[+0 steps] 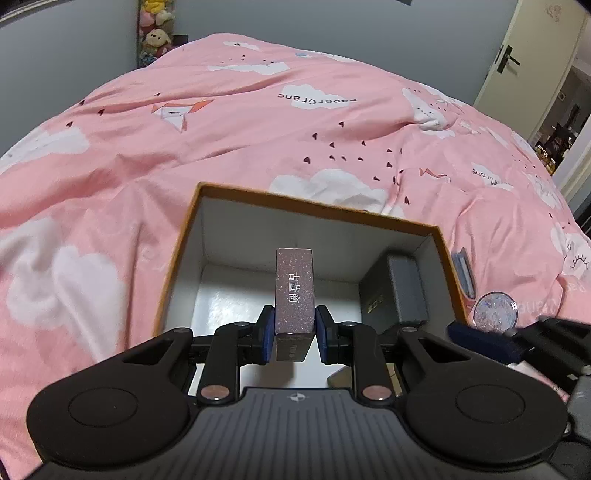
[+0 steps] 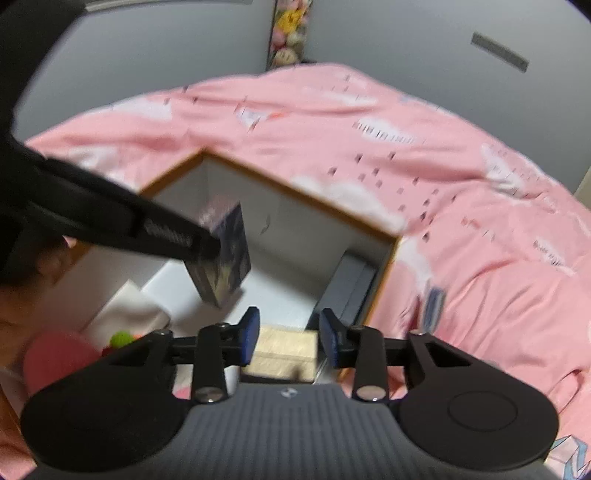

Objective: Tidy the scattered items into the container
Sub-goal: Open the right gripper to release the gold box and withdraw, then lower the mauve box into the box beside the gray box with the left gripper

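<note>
The jaws of the left gripper [image 1: 295, 334] are clenched on a small sparkly purple box [image 1: 295, 291], with a blue pad pressed on each side of it. The sparkly box is held up over the open container [image 1: 314, 212], a big box with an orange rim and white walls. The jaws of the right gripper [image 2: 289, 338] are parted and nothing is pinched between them; a pale tan box [image 2: 284, 350] is seen below the gap, and whether it is touched cannot be told.

Inside the container, a dark grey box [image 1: 400, 291] is stood against the right wall. Near the left of the right wrist view, something white [image 2: 129, 306] and a small green ball [image 2: 120, 339] are seen, too blurred to tell more.

Just outside the container's right wall, a flat blue-grey thing [image 1: 463, 271] is leaned against it, and a round sparkly lid or jar [image 1: 494, 308] is seen just beside it.

All of it is set on a bed with a pink cover [image 1: 221, 147] with white clouds on it. Far behind, soft toys [image 1: 155, 33] are stacked by the grey wall, and a door [image 1: 517, 59] is seen at the far right.
</note>
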A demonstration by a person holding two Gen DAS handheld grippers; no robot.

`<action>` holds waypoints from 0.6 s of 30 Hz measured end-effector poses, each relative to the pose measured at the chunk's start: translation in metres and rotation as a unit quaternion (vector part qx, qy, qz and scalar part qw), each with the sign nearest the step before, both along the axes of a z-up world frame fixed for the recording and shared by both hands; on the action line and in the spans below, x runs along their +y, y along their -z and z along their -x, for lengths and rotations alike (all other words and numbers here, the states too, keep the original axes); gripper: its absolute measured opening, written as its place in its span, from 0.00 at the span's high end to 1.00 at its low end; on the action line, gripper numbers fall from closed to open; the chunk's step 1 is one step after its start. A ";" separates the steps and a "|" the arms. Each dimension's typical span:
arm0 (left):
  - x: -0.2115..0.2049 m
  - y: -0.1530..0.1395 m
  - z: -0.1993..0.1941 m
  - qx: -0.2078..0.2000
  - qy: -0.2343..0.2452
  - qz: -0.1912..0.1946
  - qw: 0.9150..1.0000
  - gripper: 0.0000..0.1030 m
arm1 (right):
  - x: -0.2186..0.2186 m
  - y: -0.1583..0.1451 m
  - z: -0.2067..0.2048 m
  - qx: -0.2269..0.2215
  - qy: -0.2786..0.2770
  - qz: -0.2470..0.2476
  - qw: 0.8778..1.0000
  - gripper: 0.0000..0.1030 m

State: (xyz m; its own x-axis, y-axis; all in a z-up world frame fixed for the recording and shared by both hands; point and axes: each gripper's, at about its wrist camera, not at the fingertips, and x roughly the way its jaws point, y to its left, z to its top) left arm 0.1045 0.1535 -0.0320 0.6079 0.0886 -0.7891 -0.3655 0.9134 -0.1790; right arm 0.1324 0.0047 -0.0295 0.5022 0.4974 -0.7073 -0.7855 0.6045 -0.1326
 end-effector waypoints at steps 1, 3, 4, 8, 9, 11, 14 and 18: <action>-0.001 0.000 -0.003 0.000 0.001 -0.002 1.000 0.75 | -0.002 -0.003 -0.001 -0.006 0.005 -0.008 1.000 0.58; -0.004 0.000 -0.009 0.001 0.002 -0.005 1.000 0.75 | -0.007 -0.009 -0.006 -0.015 0.018 -0.023 0.999 0.58; -0.005 0.000 -0.011 0.002 0.003 -0.007 1.000 0.75 | -0.010 -0.012 -0.008 -0.018 0.025 -0.031 0.999 0.58; -0.007 0.003 -0.022 0.002 0.004 -0.006 1.000 0.75 | -0.025 -0.023 -0.019 -0.029 0.065 -0.063 0.995 0.57; -0.007 0.005 -0.024 0.001 0.005 -0.005 1.000 0.75 | -0.029 -0.024 -0.022 -0.029 0.075 -0.070 0.994 0.57; -0.007 0.007 -0.029 0.000 0.006 -0.001 1.000 0.75 | -0.038 -0.025 -0.028 -0.026 0.092 -0.081 0.992 0.57; -0.007 0.010 -0.034 -0.002 0.007 0.003 1.000 0.75 | -0.046 -0.021 -0.037 -0.017 0.112 -0.087 0.990 0.57; -0.006 0.015 -0.043 -0.003 0.009 0.010 1.000 0.75 | -0.054 -0.015 -0.044 -0.006 0.127 -0.091 0.988 0.57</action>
State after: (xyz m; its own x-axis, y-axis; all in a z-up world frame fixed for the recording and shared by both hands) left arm 0.1477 0.1474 -0.0469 0.6143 0.0617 -0.7866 -0.3477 0.9161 -0.1997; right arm 0.1766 -0.0495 -0.0142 0.6351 0.4727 -0.6109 -0.6042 0.7967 -0.0117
